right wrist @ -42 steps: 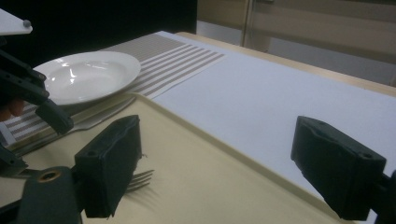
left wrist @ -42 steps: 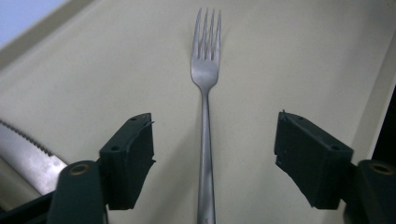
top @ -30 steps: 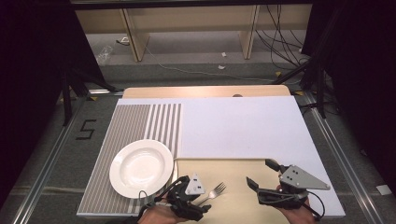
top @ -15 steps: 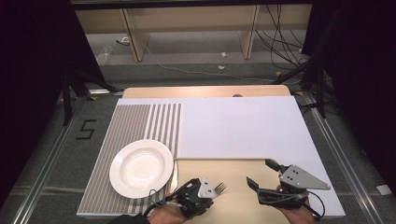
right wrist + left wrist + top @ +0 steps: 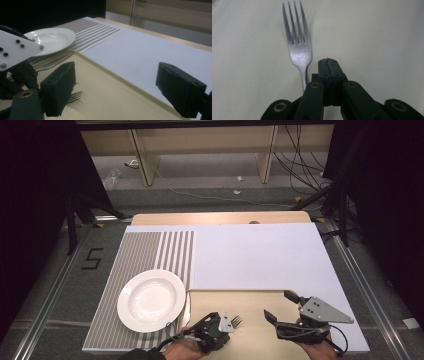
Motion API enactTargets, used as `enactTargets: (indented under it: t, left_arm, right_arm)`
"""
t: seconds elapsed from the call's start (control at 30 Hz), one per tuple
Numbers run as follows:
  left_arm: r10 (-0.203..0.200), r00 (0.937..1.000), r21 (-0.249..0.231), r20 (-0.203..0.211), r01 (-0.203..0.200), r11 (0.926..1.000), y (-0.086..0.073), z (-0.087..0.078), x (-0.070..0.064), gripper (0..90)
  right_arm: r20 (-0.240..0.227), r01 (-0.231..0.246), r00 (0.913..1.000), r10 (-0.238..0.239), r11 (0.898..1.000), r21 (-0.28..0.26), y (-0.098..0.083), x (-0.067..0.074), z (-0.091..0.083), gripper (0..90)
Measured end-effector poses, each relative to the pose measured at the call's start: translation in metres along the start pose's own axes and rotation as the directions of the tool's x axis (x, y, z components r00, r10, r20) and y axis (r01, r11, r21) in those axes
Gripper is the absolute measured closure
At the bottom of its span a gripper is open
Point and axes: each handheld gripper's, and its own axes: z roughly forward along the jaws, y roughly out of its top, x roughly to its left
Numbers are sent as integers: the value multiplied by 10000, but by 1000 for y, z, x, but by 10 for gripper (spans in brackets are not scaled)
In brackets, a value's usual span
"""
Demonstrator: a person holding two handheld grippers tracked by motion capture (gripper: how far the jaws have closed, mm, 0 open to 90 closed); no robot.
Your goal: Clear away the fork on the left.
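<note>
Beige tray (image 5: 260, 330), fork (image 5: 298, 47) (handle hidden)

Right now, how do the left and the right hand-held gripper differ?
The left hand-held gripper has just been closing, jaws together with nothing between; the right hand-held gripper stands wide open. The left lies beside the fork; the right is apart from it. Both are black.

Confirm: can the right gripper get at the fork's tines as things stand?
Probably yes. The right gripper has its jaws open, and bare tray lies between it and the tines of the fork. The left gripper, shut, sits by the handle end, so only the tines look free.
</note>
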Motion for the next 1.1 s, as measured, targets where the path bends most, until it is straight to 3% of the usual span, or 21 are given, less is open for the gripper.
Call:
enactTargets:
  t: [0.5, 0.67, 1.1]
  left_arm:
    - [-378, 9982, 47, -458, 380, 9993, 0, -1, 10, 891]
    - [-722, 9952, -2, -668, 723, 9974, -2, -2, 17, 892]
    - [-1125, 9865, 93, -1192, 1144, 9934, -5, -6, 28, 891]
  right_arm:
    - [11, 13, 10000, -13, 10000, 13, 0, 0, 0, 172]
    - [9, 27, 10000, -27, 10000, -24, 0, 0, 0, 172]
    - [-27, 99, 9999, -99, 9999, 47, 0, 0, -1, 172]
